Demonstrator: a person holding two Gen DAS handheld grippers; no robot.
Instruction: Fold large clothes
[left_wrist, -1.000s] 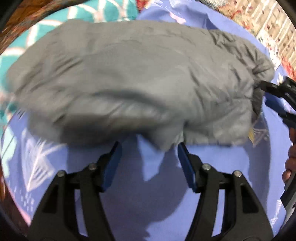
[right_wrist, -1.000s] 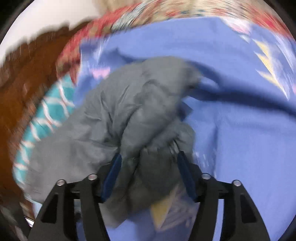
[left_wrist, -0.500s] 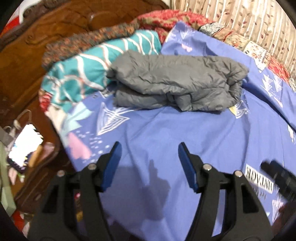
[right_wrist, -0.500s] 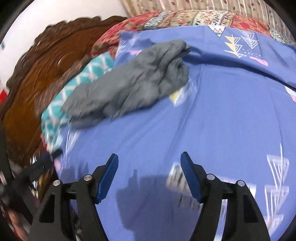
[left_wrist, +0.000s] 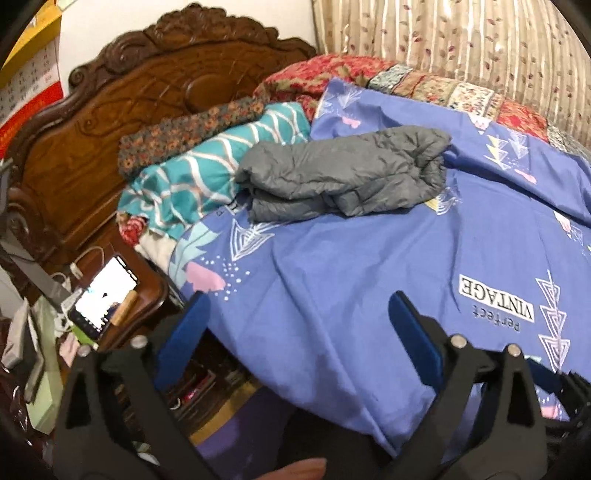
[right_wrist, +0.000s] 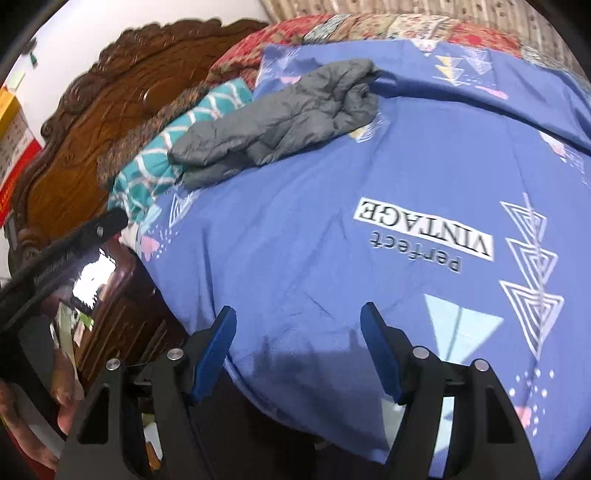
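A grey garment (left_wrist: 343, 177) lies folded in a thick bundle on the blue printed bedsheet (left_wrist: 369, 277), near the head of the bed; it also shows in the right wrist view (right_wrist: 280, 118). My left gripper (left_wrist: 299, 317) is open and empty, held back over the bed's near edge, far from the garment. My right gripper (right_wrist: 297, 332) is open and empty too, over the sheet (right_wrist: 332, 240) near its front edge. The left gripper's body (right_wrist: 55, 258) shows at the left of the right wrist view.
A teal patterned pillow (left_wrist: 207, 170) and a floral one (left_wrist: 184, 133) lie against the carved wooden headboard (left_wrist: 122, 110), beside the garment. A red patchwork quilt (left_wrist: 443, 88) lies at the back. A lit phone (left_wrist: 103, 295) sits on a bedside table at left.
Both grippers have let go of the grey garment and pulled back toward the bed's near edge. The garment now rests folded by the pillows.
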